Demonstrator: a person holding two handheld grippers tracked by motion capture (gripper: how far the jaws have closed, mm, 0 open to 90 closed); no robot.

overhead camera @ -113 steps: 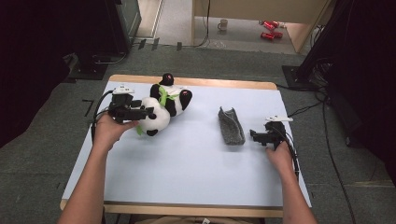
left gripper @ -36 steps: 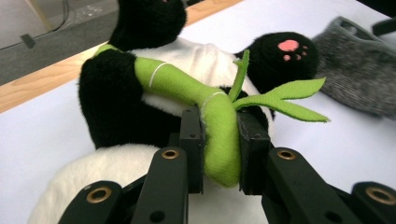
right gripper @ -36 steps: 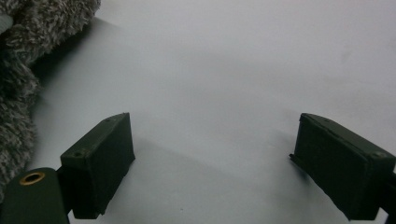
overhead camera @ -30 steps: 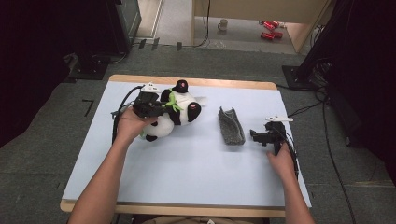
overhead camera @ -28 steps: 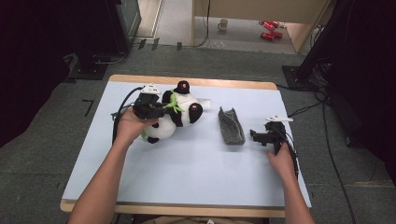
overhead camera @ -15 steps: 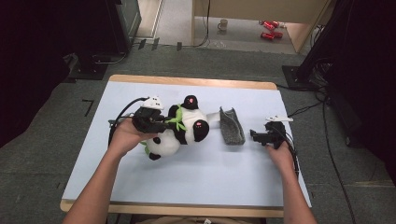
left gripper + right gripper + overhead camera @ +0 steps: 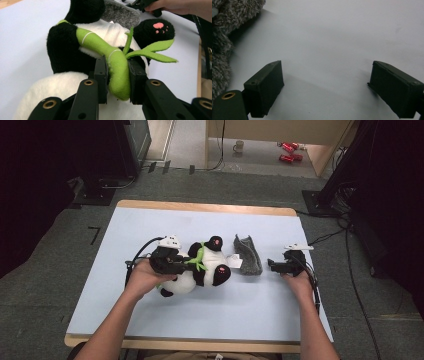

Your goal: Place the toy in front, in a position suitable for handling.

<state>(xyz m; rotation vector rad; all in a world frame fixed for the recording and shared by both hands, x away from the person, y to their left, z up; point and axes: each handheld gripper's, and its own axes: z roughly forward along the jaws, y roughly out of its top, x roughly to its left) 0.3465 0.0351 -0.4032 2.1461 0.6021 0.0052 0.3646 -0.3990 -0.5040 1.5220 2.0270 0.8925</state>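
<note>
Plush toy: a black-and-white stuffed panda with a green felt bamboo stalk across its chest is lying on its side near the middle of the worktop, its head pointing toward the right edge.
Left gripper: the left gripper is clamping the bamboo stalk, its two black pads pressing the green felt from both sides; the jaws have just been easing a little wider, with the stalk between them.
Left hand: the person's left hand is wrapping the gripper body at the panda's left side.
Grey piece: a grey fuzzy fabric pouch is lying just beside the panda's head, toward the right edge; whether the two are touching I cannot tell.
Right gripper: the right gripper is resting low over bare worktop with its jaws standing wide apart and nothing between them, the grey pouch just to one side of them.
Worktop: a pale blue sheet is covering a wooden-edged table.
</note>
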